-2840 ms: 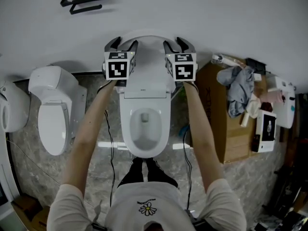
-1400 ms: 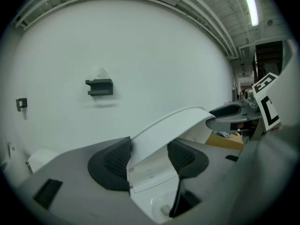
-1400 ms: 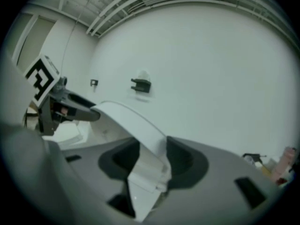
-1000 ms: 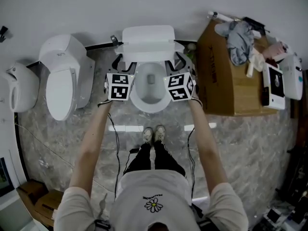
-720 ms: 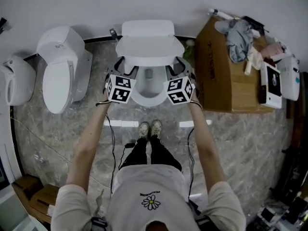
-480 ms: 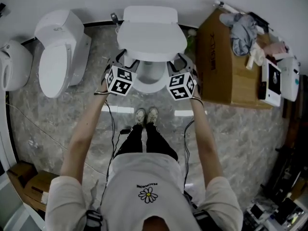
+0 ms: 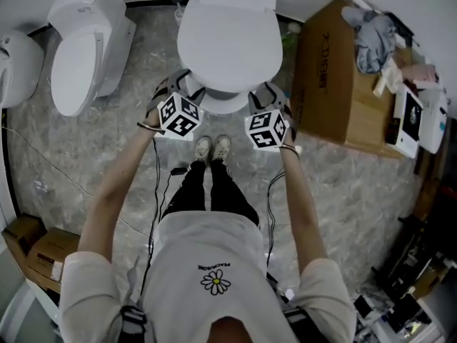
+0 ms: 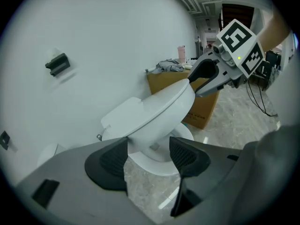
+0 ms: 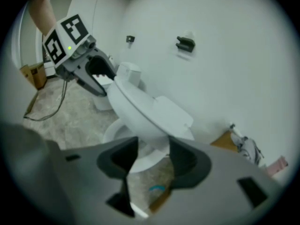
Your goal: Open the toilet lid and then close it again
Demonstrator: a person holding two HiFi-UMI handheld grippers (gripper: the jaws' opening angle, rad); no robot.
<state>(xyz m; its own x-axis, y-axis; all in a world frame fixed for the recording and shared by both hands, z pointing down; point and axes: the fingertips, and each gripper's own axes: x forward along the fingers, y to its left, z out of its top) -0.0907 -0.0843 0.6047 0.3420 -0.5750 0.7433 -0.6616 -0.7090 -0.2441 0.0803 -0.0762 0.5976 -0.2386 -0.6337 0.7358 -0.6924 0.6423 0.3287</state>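
L gripper [image 7: 178,86], R gripper [image 7: 270,93] spread at tilted toilet lid [image 7: 228,38]; cloth [image 7: 375,38] on box [image 7: 328,70].

White oval toilet lid [image 7: 228,38] — half-lowered, tilted above the bowl [image 7: 227,106], hinged at the wall end

Your white oval toilet lid [image 7: 228,38] hides most of the white bowl [image 7: 227,107]. The picture's edge cuts off the far-left white rounded fixture [image 7: 14,66]. Print on the brown cardboard box [image 7: 325,70] is too small to read.
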